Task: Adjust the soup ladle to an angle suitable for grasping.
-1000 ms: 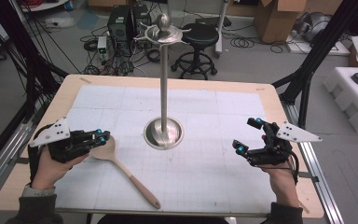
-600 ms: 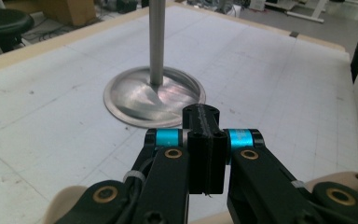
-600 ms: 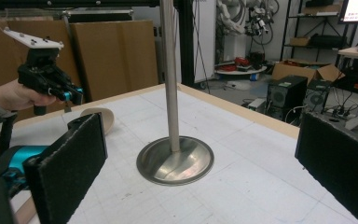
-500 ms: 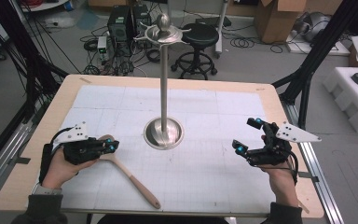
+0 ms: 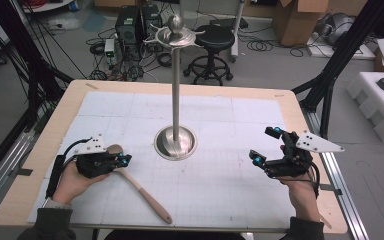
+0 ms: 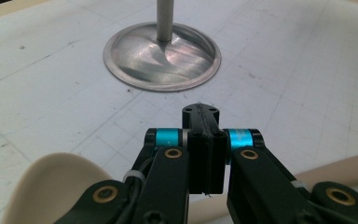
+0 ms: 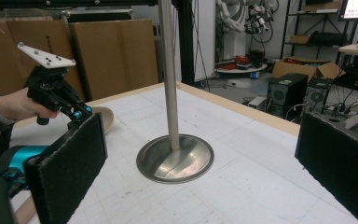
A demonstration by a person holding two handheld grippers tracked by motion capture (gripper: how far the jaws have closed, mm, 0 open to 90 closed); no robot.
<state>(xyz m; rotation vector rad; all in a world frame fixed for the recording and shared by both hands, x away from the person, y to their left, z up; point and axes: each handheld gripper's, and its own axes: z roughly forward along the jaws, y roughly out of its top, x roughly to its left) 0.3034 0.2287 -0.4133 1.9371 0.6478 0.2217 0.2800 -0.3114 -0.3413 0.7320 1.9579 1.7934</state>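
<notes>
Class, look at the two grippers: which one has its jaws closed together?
The left gripper, beside the wooden spoon: its jaws are pressed together. The right gripper has its jaws spread wide apart.

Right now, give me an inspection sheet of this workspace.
Surface: wooden table under a white gridded mat.
Job's things: wooden spoon lying flat; metal stand upright mid-mat.
Clutter: nothing seen on the mat.
Grippers: left gripper shut, over the spoon's neck; right gripper open, holding nothing.
Cables: black cable along the left forearm.
Surroundings: stool, cardboard boxes, floor cables.
</notes>
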